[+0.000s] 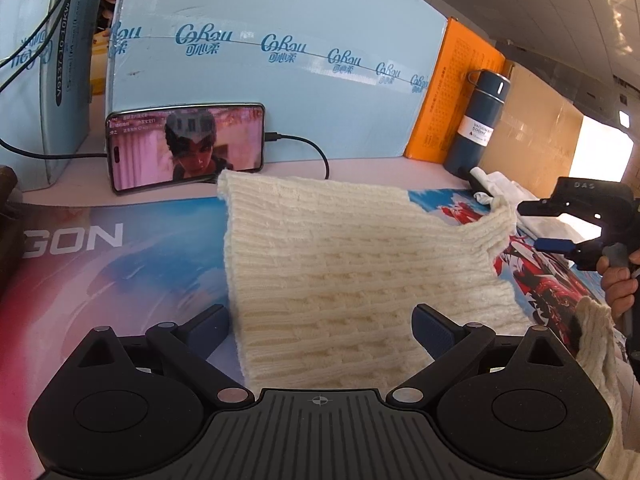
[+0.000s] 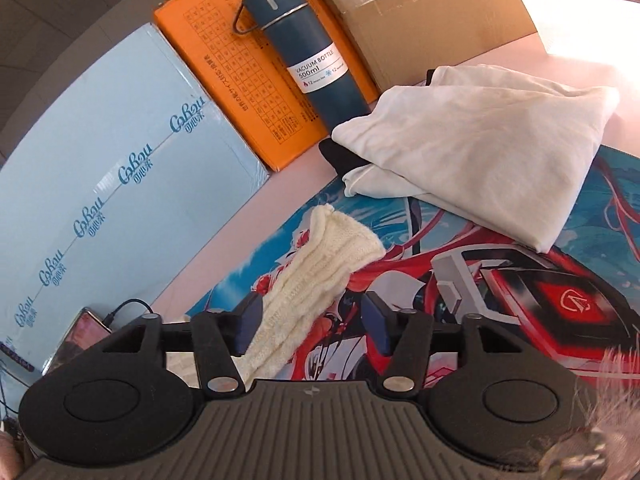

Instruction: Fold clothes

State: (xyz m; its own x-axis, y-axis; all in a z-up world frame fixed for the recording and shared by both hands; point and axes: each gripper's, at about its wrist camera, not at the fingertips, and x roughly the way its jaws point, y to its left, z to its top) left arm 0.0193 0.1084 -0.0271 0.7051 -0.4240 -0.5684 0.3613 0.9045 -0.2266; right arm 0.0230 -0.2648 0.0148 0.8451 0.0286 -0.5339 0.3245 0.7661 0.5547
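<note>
A cream ribbed knit sweater (image 1: 340, 272) lies spread on the printed desk mat (image 1: 120, 272). My left gripper (image 1: 320, 330) is open, its fingers wide apart, one at each side of the sweater's near part and neither pressing it. One sleeve (image 2: 320, 264) stretches out to the right across the mat (image 2: 520, 300). My right gripper (image 2: 312, 326) is open, and the sleeve runs between its fingers close to the left pad (image 2: 246, 326); the other pad stands clear. In the left wrist view the right gripper (image 1: 530, 226) sits at the sleeve's tip, held by a hand (image 1: 618, 284).
A folded white garment (image 2: 480, 140) lies at the mat's far right over something dark. Behind stand a blue vacuum bottle (image 2: 316, 68), an orange box (image 2: 224, 80), a light blue carton (image 1: 280, 100) and brown cardboard (image 2: 420, 8). A phone (image 1: 184, 144) on a cable leans against the carton.
</note>
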